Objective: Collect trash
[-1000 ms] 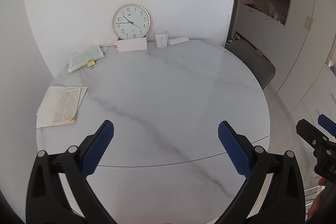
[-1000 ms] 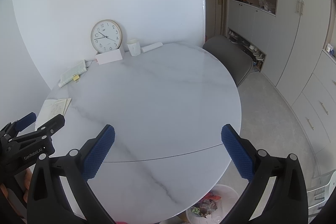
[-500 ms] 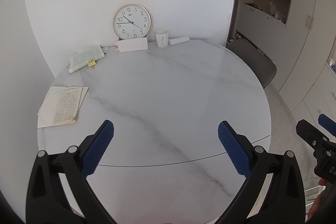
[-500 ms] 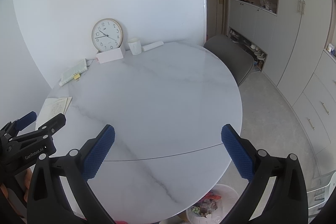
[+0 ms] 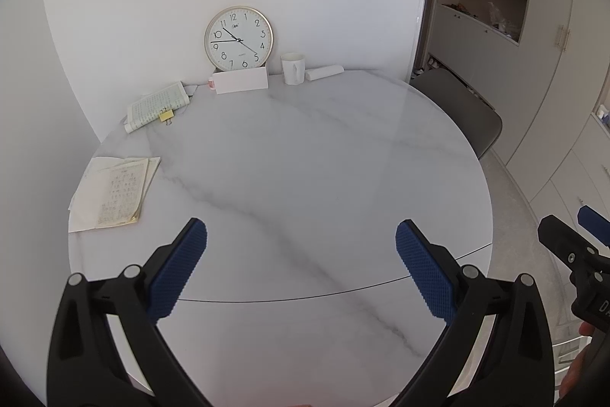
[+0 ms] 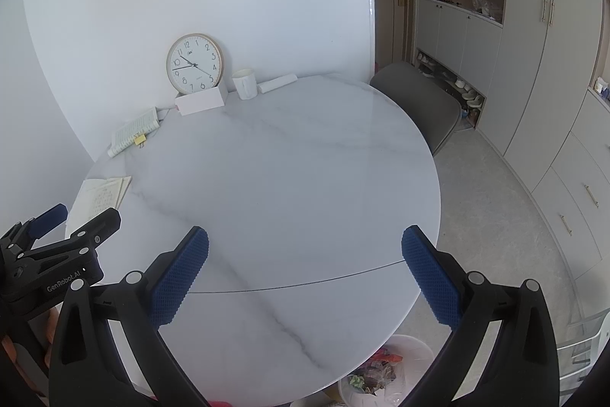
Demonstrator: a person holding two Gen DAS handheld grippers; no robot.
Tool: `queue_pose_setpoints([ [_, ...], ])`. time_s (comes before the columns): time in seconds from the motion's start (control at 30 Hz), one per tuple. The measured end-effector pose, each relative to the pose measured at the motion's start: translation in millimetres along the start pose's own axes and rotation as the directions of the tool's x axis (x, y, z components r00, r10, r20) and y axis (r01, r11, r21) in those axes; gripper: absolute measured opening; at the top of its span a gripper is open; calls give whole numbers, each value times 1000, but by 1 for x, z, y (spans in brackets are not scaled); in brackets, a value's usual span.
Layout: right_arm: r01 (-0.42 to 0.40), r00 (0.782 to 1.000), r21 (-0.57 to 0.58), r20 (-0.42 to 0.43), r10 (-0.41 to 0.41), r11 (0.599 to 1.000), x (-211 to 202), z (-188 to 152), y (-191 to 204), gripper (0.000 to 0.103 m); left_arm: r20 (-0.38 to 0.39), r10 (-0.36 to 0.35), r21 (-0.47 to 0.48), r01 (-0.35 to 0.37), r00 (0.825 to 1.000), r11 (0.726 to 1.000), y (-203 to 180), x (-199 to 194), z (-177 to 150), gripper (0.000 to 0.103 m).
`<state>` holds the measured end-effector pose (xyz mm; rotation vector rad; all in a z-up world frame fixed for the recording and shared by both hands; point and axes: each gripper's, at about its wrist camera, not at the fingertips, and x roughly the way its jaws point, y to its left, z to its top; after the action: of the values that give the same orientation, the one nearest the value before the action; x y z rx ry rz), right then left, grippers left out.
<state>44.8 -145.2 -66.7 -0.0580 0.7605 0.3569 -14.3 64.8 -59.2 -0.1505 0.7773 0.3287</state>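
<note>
My left gripper [image 5: 301, 235] is open and empty, held above the near part of a round white marble table [image 5: 289, 155]. My right gripper [image 6: 305, 243] is open and empty too, over the same table [image 6: 289, 170]. A white trash bin [image 6: 385, 372] holding colourful wrappers stands on the floor under the table's near right edge, in the right wrist view. The right gripper shows at the right edge of the left wrist view [image 5: 579, 235]; the left gripper shows at the left of the right wrist view [image 6: 57, 231].
At the table's far side stand a clock [image 5: 238, 38], a white box [image 5: 241, 81], a mug [image 5: 292, 68] and a white roll [image 5: 324, 73]. Booklets [image 5: 156, 105] and papers [image 5: 114, 193] lie at the left. A grey chair [image 6: 419, 102] and cabinets [image 6: 533, 63] are on the right.
Both views have shifted very slightly; the scene sits a touch lower in the frames. Both grippers stay open and empty.
</note>
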Motion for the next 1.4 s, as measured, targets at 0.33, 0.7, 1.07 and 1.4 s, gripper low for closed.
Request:
queue_pose_setpoints([
  [0.33, -5, 1000, 5, -5, 5, 1000, 1, -1, 2, 101, -11, -7, -4, 7, 1000, 1000, 0, 2, 0, 95],
  [0.7, -5, 1000, 6, -5, 5, 1000, 1, -1, 1, 101, -8, -6, -1, 6, 1000, 1000, -1, 3, -1, 95],
  [1.07, -5, 1000, 6, -6, 5, 1000, 1, -1, 1, 101, -12, -14, 1, 14, 1000, 1000, -2, 4, 0, 95],
  [1.4, -6, 1000, 9, -16, 6, 1000, 5, -5, 0, 101, -19, -15, 7, 15, 1000, 1000, -3, 9, 0, 95],
])
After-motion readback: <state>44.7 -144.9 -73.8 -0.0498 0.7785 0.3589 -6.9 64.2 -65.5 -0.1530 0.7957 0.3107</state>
